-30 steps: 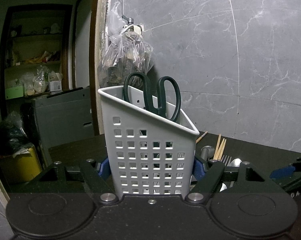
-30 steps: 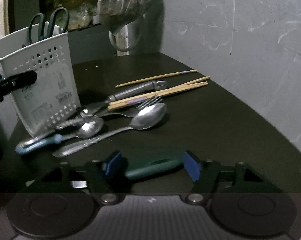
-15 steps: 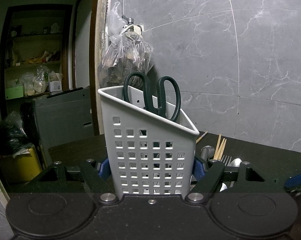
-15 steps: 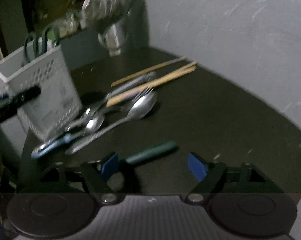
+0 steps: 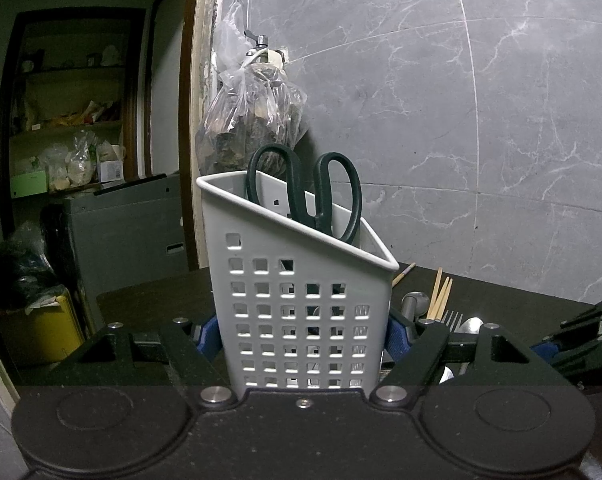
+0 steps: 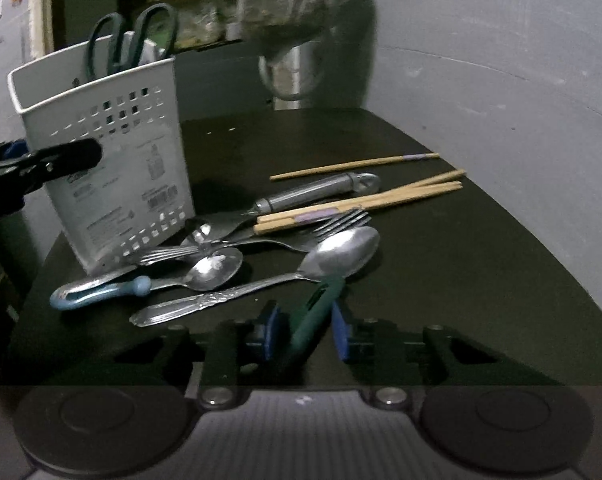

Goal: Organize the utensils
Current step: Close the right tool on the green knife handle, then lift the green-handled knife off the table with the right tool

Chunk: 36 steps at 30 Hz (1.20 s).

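The left hand-held gripper (image 5: 303, 334) is clamping the white utensil caddy (image 5: 297, 300) upright on the dark worktop (image 6: 441, 280), scissors (image 5: 313, 192) standing inside. The right hand-held gripper (image 6: 303, 330) is closing around the green-handled utensil (image 6: 315, 314) beside the spoons (image 6: 337, 258). The caddy's label (image 6: 113, 200) is printing too blurred to read.

Ahead of the jaws rises a grey marble-veined tile wall (image 5: 441, 120). Left of them, a dark doorway opens onto cluttered, dimly lit wooden shelves (image 5: 69, 120), with a grey cabinet (image 5: 129, 228) and a yellow bin (image 5: 41, 332) in front. The bench (image 6: 441, 280) is black.
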Tool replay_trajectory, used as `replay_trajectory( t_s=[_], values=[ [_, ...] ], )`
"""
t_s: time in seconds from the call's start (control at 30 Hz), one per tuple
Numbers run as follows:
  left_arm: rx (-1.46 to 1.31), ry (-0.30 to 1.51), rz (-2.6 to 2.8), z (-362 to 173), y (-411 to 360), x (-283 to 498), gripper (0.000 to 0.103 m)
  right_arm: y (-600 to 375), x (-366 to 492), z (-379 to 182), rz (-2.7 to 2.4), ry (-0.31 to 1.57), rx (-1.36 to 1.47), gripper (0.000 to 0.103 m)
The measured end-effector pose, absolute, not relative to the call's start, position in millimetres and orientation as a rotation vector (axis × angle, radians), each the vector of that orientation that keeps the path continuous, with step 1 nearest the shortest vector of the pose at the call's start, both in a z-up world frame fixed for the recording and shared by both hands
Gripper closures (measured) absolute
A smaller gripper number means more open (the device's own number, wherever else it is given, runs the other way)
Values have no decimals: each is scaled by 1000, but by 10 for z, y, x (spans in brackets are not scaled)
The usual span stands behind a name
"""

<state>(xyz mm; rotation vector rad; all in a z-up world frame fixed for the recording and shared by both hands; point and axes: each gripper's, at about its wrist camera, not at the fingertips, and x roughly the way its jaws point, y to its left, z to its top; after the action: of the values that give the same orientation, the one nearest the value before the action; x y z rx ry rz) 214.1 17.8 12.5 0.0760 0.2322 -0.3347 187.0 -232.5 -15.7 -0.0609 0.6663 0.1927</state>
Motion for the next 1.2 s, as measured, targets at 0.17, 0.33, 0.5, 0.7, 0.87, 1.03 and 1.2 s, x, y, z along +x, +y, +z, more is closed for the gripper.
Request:
replay_trajectory(
  t_s=[0.17,0.33,0.5,0.7,0.87,1.03,1.2],
  values=[
    [76,233,-335,124,179,2138,26,-2354,1862,-137,253,701,-41,65],
    [76,233,-335,119,175,2141,26,-2506,1894,-115,278,732,41,65],
    [75,233,-335,118,173,2143,26,-2419,1868,-109,264,731,-47,79],
    [75,233,-335,119,171,2146,26,-2245,1835,-68,272,734,-182,84],
    [75,233,-335,118,178,2139,26,-1917,1670,-108,245,689,-466,85],
    [73,233,-337,115,179,2137,26,-1658,1488,-200,224,629,-678,88],
    [73,233,-337,114,174,2135,26,-1703,1526,-166,242,651,-633,87]
  ],
)
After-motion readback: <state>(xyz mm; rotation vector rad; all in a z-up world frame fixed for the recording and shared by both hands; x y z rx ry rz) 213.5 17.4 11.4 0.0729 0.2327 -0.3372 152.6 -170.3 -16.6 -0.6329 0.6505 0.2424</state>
